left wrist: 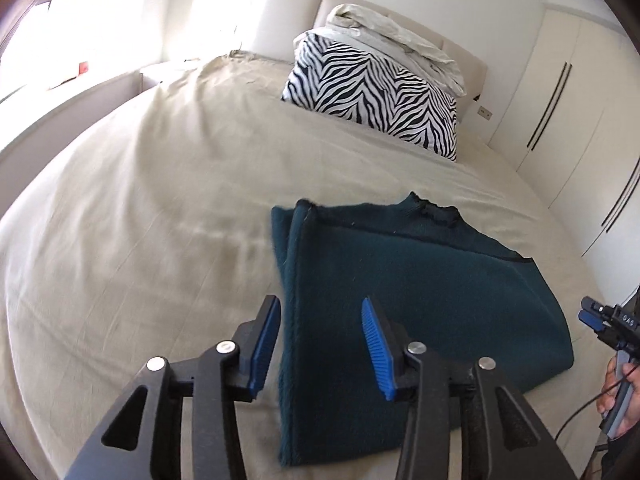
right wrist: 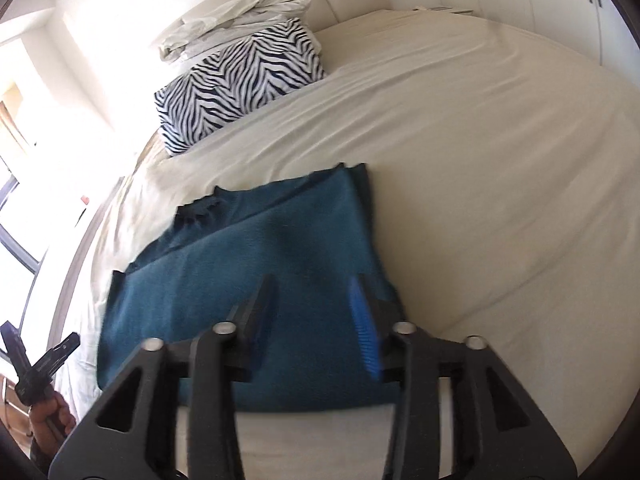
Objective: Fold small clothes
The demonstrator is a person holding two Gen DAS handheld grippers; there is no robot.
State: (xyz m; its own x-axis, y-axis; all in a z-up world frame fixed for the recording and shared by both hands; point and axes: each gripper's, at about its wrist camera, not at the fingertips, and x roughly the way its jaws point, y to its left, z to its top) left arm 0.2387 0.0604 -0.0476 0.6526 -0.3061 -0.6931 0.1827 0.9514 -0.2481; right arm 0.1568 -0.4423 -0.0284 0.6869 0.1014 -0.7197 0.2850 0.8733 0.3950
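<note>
A dark teal knitted garment (left wrist: 420, 280) (right wrist: 260, 232) lies folded flat on the beige bedsheet (left wrist: 160, 220) (right wrist: 480, 160), its neckline at the far edge. My left gripper (left wrist: 320, 308) hovers open above the garment's left edge, nothing between its blue pads. My right gripper (right wrist: 312, 286) stands open over the garment's near right part, also holding nothing. Each gripper shows small at the edge of the other's view: the right gripper (left wrist: 592, 316) past the garment's right side, the left gripper (right wrist: 38, 338) at its left, fingers apart.
A zebra-print pillow (left wrist: 372, 92) (right wrist: 240, 80) lies near the headboard with crumpled white bedding (left wrist: 392, 36) (right wrist: 240, 8) on top. White wardrobe doors (left wrist: 560, 100) line the right wall. A person's hand (left wrist: 616, 392) (right wrist: 48, 416) grips each tool's handle.
</note>
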